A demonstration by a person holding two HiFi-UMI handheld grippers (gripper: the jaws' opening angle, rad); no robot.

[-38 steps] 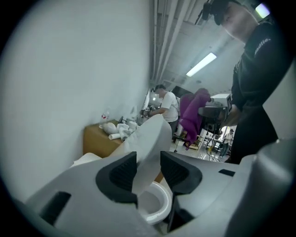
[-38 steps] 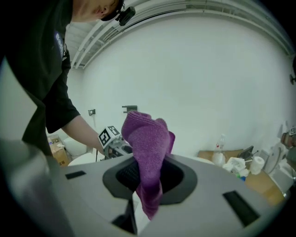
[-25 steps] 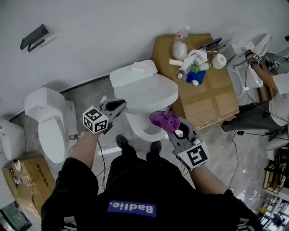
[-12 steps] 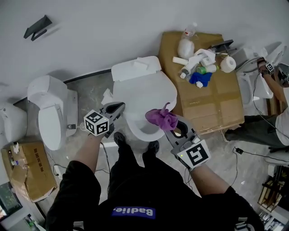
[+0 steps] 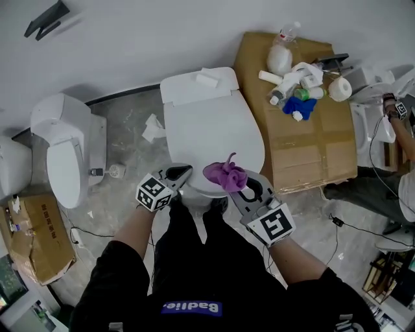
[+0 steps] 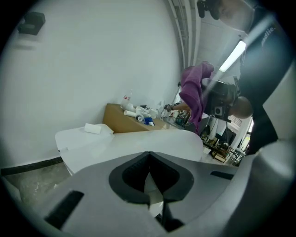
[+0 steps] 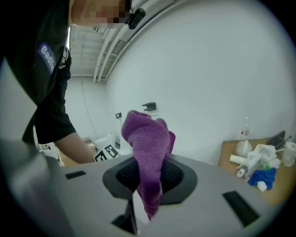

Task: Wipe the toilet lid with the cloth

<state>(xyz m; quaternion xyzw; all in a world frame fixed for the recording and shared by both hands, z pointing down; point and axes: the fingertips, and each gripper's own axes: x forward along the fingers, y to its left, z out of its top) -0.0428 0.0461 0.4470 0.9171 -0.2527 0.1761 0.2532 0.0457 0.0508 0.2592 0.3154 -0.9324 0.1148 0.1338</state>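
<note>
White "Badlie." on a blue patch [image 5: 189,307] of the person's black shirt [image 5: 214,272] reads upside down in the head view. Print on the boxes is too small to read.

The room has a plain white wall [image 5: 130,45] and a grey marbled floor [image 5: 123,139]. The white toilet lid [image 5: 214,139] is down, at the centre of the head view. A large brown cardboard box [image 5: 305,149] stands just beside it on the right, carrying white bottles, a paper roll and a blue item. A second white toilet [image 5: 61,149] stands well apart on the left. A smaller brown cardboard box [image 5: 35,237] sits at lower left. There is a black wall bracket [image 5: 45,18], crumpled white paper [image 5: 154,128] on the floor, and a small white pad [image 5: 209,79] on the cistern.

The right gripper [image 5: 235,186] has its jaws pinching the purple microfibre cloth [image 5: 225,175]. The cloth sticks up over the lid's front rim; contact with the lid cannot be told. The left gripper [image 5: 185,172] has its jaws pressed together with nothing between them, at the lid's front left edge.

Versus a second ago, the left gripper was out beside the toilet's left flank and now sits at the front rim. The right gripper and cloth are closer to the lid. The head view now looks more squarely down on the lid.
</note>
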